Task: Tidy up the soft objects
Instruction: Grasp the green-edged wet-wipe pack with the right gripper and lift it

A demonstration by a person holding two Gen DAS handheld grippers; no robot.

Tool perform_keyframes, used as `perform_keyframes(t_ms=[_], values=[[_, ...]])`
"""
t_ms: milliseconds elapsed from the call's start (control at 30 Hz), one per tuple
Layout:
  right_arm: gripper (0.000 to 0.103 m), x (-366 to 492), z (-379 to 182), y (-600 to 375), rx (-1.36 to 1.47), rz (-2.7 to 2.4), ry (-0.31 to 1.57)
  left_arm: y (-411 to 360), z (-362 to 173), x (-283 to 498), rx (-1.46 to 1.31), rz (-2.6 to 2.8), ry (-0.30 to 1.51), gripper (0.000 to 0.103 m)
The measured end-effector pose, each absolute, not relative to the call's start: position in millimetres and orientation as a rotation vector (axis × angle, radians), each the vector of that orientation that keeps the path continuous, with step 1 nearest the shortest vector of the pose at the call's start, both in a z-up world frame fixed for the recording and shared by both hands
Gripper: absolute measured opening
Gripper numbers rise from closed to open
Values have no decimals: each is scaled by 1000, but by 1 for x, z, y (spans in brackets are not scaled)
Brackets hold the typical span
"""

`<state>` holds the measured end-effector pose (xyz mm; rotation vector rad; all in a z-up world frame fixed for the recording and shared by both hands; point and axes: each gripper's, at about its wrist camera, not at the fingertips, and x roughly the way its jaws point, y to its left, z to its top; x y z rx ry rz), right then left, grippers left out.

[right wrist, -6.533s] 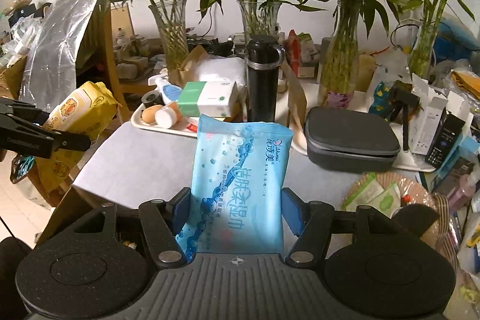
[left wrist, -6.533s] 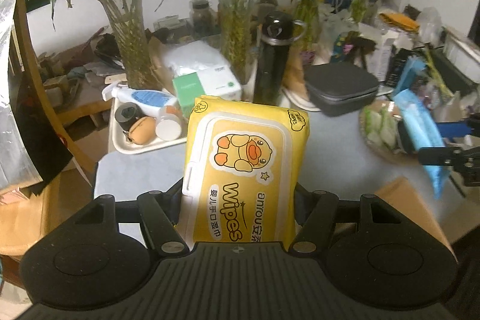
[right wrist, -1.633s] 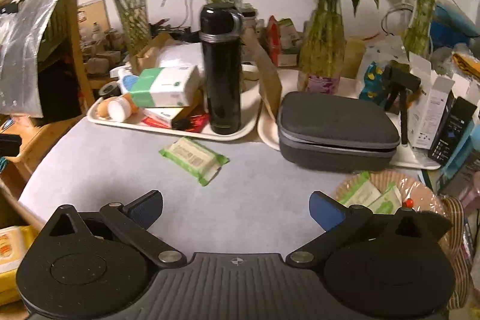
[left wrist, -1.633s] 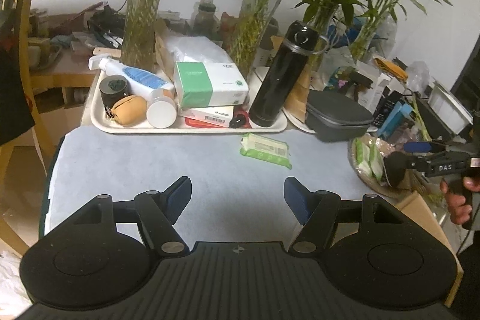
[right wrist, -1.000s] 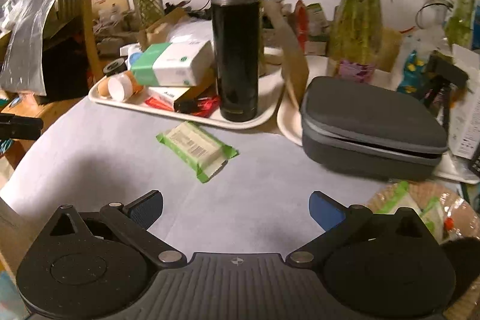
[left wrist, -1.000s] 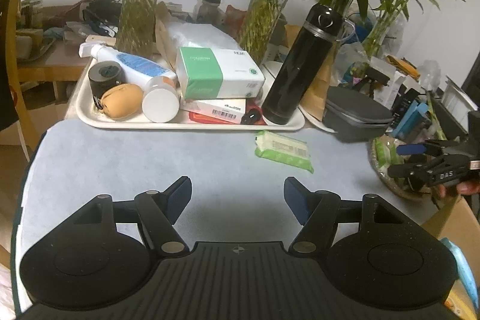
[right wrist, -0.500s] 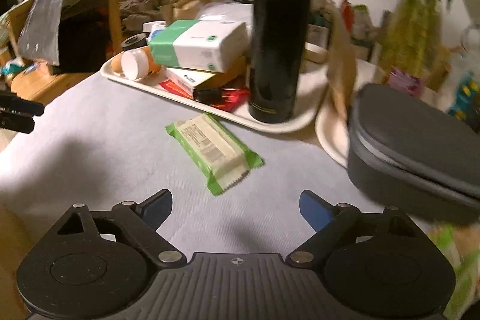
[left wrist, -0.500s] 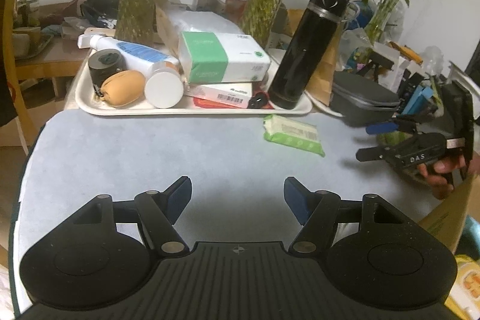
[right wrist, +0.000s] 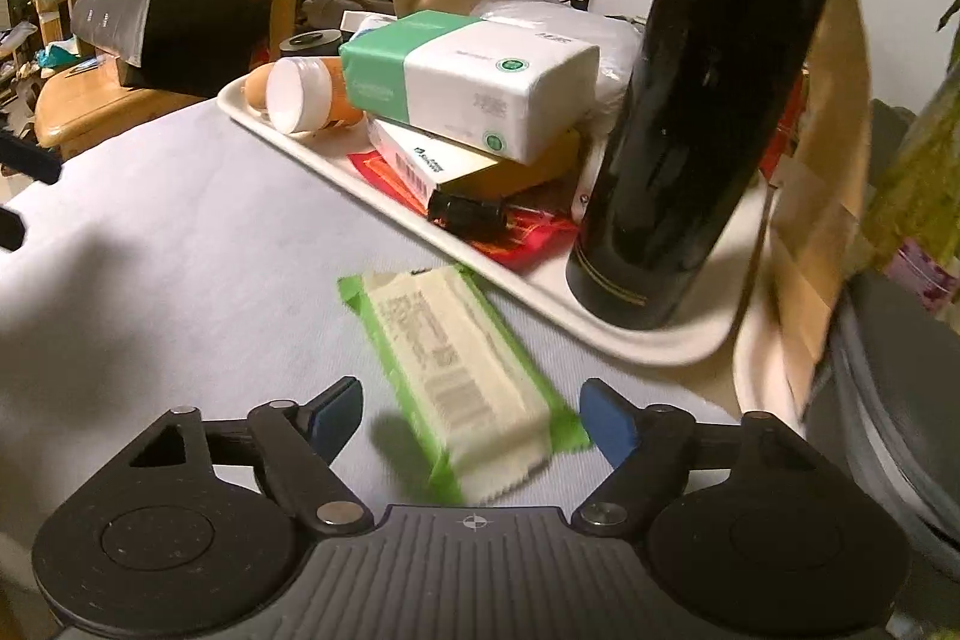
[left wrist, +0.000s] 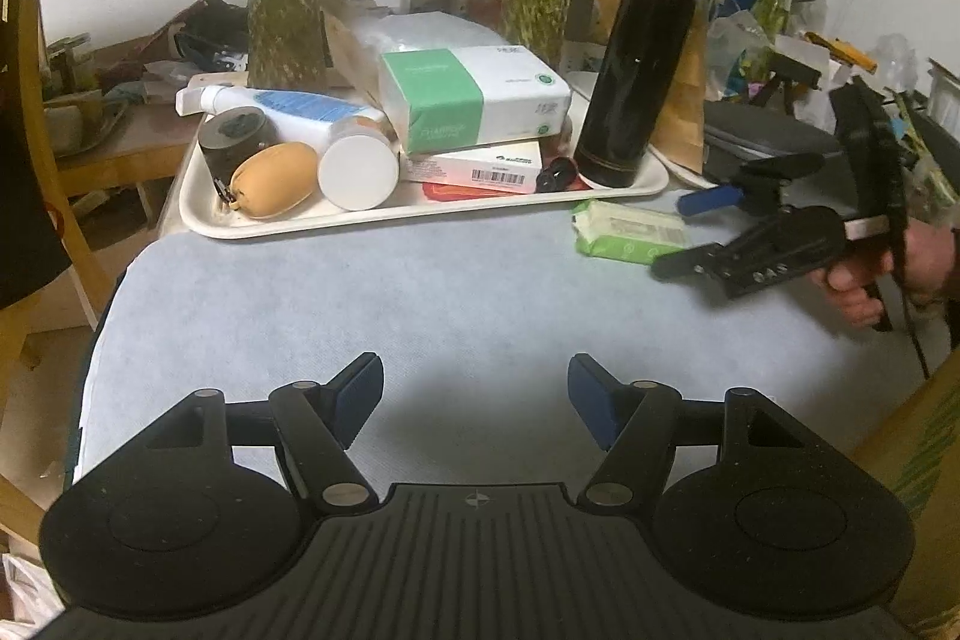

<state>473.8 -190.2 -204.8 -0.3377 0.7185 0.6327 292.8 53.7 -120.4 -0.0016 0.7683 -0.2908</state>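
A green pack of wipes (right wrist: 462,376) lies flat on the grey tablecloth (right wrist: 180,244) just in front of the white tray (right wrist: 654,346), and the right gripper (right wrist: 471,415) is low over the cloth with its blue-tipped fingers (right wrist: 606,421) spread wide, seemingly lined up to pinch the pack across its width. The pack's near end sits between the two fingertips, not yet squeezed. The left gripper (left wrist: 474,394) hovers over bare cloth, fingers wide and holding nothing, well apart from the pack, probably waiting its turn.

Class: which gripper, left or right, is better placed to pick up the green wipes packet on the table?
Right. The right gripper has open jaws straddling the green wipes packet, while the left gripper is open over bare tablecloth, away from it.
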Motion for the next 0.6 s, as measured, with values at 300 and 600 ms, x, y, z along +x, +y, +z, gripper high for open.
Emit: perform_keyframes(t_ms=[300, 600], values=[[60, 482, -201, -178, -373, 657, 812, 56, -122, 295, -22, -292, 777, 68], [55, 480, -201, -170, -382, 681, 813, 55, -122, 295, -37, -305, 777, 68]])
